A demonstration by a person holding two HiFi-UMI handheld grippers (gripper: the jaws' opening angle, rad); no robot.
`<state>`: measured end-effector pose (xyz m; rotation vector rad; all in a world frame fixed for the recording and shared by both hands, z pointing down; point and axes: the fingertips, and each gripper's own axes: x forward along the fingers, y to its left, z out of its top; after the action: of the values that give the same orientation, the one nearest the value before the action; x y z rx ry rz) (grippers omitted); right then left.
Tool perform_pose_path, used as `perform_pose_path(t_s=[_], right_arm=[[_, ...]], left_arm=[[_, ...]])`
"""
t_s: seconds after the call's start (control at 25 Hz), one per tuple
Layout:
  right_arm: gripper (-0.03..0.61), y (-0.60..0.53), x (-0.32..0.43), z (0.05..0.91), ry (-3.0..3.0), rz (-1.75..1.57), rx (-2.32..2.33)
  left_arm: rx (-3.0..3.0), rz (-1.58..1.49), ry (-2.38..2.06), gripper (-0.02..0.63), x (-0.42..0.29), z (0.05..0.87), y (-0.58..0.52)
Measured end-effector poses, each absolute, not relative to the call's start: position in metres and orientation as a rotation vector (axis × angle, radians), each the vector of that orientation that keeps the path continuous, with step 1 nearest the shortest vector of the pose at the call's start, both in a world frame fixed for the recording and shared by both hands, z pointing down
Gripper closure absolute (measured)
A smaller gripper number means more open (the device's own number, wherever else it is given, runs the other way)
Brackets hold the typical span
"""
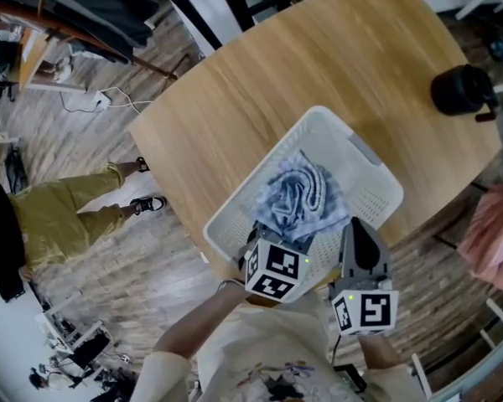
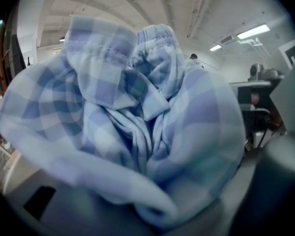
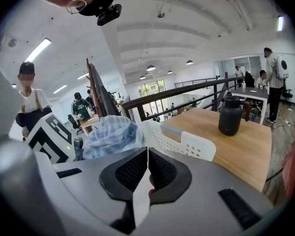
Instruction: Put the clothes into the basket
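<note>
Under the clothes [image 1: 298, 195], basket [image 1: 377, 193] floor hidden

No word, number or brand name can be read anywhere. The only printed signs are black-and-white square marker patterns: in the head view they stand on the faces of the left marker cube [image 1: 275, 270] and the right marker cube [image 1: 366, 310], and one such pattern shows again at the left edge of the right gripper view; they are coded blocks, not letters. The person's light shirt [image 1: 272, 383] bears a dark print, too small to make out. A black-and-white wall plate [image 2: 291, 53] in the left gripper view is too blurred to read.
</note>
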<state>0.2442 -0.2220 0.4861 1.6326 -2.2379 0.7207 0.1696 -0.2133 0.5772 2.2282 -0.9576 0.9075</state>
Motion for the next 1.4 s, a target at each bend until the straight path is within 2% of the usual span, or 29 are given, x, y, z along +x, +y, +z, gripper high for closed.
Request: perform_pose_path(t_s=[0.4,0.84,1.4], right_arm=[[0.555,-0.229,0.234,0.475,-2.281,0.724,1.607],[0.555,-0.224,0.238,0.484,-2.271,0.726,1.59],[0.554,-0.23,0.234,0.486,-2.263,0.731,1.581]], left_arm=[[2.222,1.001,-0.988,0.357,0.168,0.596,-0.219],[2.079,1.272,-1.018,0.354,0.16,0.646,-0.222],[2.269,1.141,-0.912,0.325,0.185,0.637,-0.232]])
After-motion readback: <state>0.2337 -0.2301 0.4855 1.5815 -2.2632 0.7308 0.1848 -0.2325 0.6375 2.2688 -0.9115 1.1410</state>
